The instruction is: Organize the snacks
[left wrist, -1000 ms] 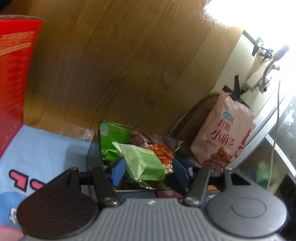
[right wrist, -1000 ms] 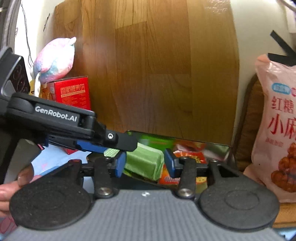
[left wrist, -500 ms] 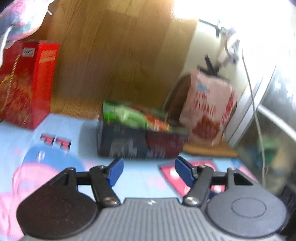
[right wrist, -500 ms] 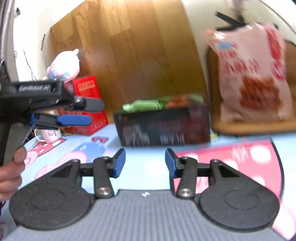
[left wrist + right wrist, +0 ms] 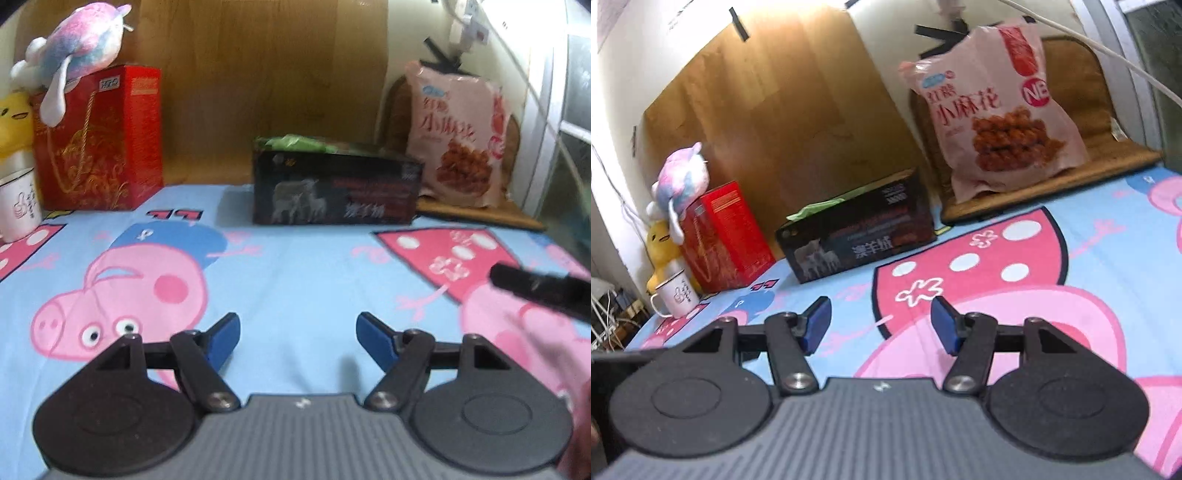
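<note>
gaping empty, both hand-held grippers [image 5: 297,341] [image 5: 881,325]

Home: cartoon sheet [image 5: 295,280], plush toy [image 5: 74,40], mug [image 5: 677,297]

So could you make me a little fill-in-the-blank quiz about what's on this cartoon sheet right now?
1. The pastel plush toy lies on top of the ____ gift box.
2. Green packets poke out of the top of the ____ box.
3. The white mug stands to the ____ of the gift box in the left wrist view.
4. The left gripper and right gripper each hold ____.

Missing words: red; black; left; nothing
</note>
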{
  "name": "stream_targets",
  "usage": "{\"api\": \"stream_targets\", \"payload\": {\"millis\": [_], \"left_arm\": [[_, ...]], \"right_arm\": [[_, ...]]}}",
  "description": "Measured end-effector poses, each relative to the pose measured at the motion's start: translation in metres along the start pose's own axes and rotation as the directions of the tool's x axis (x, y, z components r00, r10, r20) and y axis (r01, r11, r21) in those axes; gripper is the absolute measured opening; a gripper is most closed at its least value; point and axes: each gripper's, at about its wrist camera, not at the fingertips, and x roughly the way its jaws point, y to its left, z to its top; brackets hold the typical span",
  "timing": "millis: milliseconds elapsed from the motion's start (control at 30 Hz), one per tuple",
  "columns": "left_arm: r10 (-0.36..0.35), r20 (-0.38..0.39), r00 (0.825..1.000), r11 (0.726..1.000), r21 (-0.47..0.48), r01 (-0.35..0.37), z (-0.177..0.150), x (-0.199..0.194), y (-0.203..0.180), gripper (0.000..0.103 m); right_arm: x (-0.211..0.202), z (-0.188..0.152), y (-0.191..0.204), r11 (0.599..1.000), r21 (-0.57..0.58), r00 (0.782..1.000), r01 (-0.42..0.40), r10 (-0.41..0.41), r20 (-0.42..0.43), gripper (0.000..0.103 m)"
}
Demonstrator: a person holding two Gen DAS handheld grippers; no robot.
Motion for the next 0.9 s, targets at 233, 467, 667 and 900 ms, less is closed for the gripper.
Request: {"api": "stream_targets", "payload": {"millis": [233,467,667,900], "left_arm": [[-0.016,0.003,1.0,0.997,-0.074,0.016,0.001,0.002,0.014,0.072],[-0.03,0.058,0.998,0.997,-0.064,0.034,-0.001,-0.007,0.014,0.081],[-0.043,0.082,0.996,0.999,-0.019,0.045,-0.003,-0.012,0.007,0.082],[-0.043,0.077,0.996,0.999,-0.016,0.045,-0.003,-0.01,0.006,0.082]], "right_arm": [[0.008,-0.001,-0.003,0.999,0.017,0.998,0.049,-0.049,-0.034,0.062],[0.002,-0.001,-0.012,0.985,0.094,0.989,0.142,-0.145,0.033,0.062],[0.008,0.016,-0.02,0.963,0.02,0.961,0.269,-0.27,0.056,0.062],[-0.02,0.045,-0.048,0.88,-0.209,0.901,0.426,-0.391,0.189,0.062]]}}
